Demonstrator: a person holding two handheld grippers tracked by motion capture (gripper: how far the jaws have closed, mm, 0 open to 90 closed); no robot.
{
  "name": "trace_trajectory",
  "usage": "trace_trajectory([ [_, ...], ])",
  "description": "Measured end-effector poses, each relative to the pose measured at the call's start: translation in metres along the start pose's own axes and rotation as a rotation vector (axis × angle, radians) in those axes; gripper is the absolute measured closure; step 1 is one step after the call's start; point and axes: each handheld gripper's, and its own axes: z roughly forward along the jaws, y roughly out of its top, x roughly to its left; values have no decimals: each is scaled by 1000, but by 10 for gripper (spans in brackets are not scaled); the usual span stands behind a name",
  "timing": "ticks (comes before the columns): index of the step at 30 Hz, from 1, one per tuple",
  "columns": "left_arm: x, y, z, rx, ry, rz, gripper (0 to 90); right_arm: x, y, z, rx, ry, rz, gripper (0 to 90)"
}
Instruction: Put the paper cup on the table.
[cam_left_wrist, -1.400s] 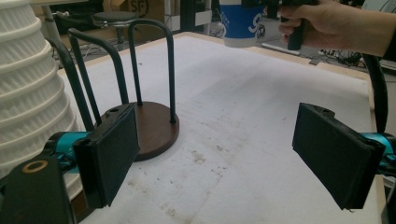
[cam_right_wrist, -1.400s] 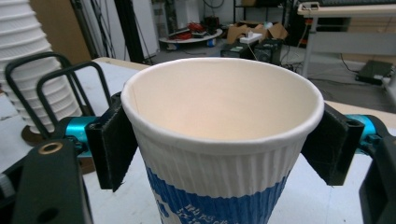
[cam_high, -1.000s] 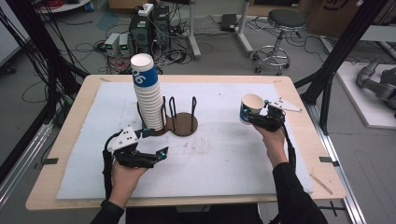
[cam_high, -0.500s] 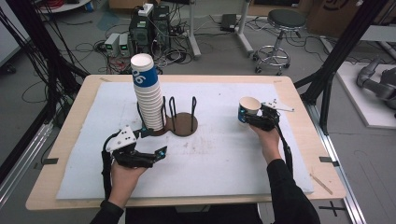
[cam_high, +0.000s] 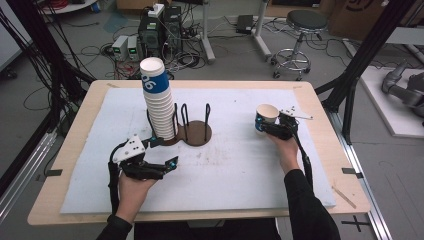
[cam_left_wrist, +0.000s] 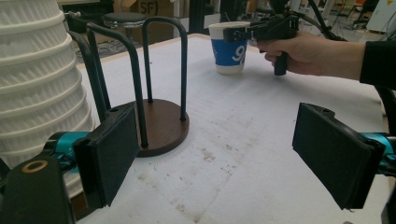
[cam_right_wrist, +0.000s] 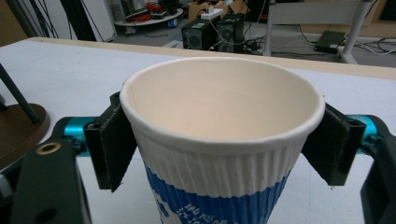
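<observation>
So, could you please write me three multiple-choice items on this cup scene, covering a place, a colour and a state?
1. Where is the tall cup stack?
A. in the dark wooden holder
B. on the floor
C. at the table's right edge

2. What colour is the band on the single paper cup?
A. red
B. blue
C. green

3. How does the right gripper stand?
A. open, holding nothing
B. shut on a spoon
C. shut on the single paper cup

Answers: 1 A, its base sits between the holder's rods; 2 B, blue shows below the white rim; 3 C, both pads press the cup's sides.
</observation>
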Motion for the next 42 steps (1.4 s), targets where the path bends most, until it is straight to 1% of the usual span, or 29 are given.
trace_trajectory([
  [2, 0, 0, 0, 1, 2, 2, 148, -1, 0, 0, -2, 0, -4, 203],
  [3, 0, 0, 0, 2, 2, 1, 148, 0, 0, -1, 4, 1, 5, 203],
  [5, 0, 0, 0, 2, 0, 1, 148, 0, 1, -2, 14, 0, 6, 203],
  [6, 0, 0, 0, 3, -1, 0, 148, 0, 1, -3, 19, 0, -2, 203],
  [8, -1, 0, 0, 3, -3, 1, 148, 1, 1, -4, 34, -1, -3, 202],
  [10, -1, 0, 1, 5, -4, 3, 148, 2, 2, -6, 47, -10, -12, 200],
  [11, -1, 0, 2, 7, -4, 5, 148, 3, 2, -6, 53, -14, -10, 199],
  [13, -2, 0, 2, 9, -8, 7, 148, 4, 2, -8, 56, -18, -21, 199],
  [17, -2, 0, 3, 11, -11, 6, 148, 5, 1, -9, 64, -21, -19, 186],
  [20, -3, 0, 3, 13, -11, 8, 148, 6, 1, -10, 83, -24, -35, 179],
  [24, -3, 0, 4, 13, -11, 7, 148, 10, 2, -12, 120, -30, -39, 176],
  [30, -4, 1, 5, 16, -20, 11, 148, 14, 2, -14, 147, -67, -30, 176],
  [35, -3, 1, 5, 18, -20, 7, 148, 18, 3, -18, 175, -101, -43, 176],
  [37, -3, 1, 5, 19, -20, 5, 148, 19, 3, -20, 178, -95, -33, 176],
  [39, -3, 1, 5, 18, -22, 8, 148, 21, 4, -22, 192, -105, -45, 176],
  [42, -3, 1, 5, 16, -24, 9, 148, 22, 5, -26, 200, -105, -37, 176],
])
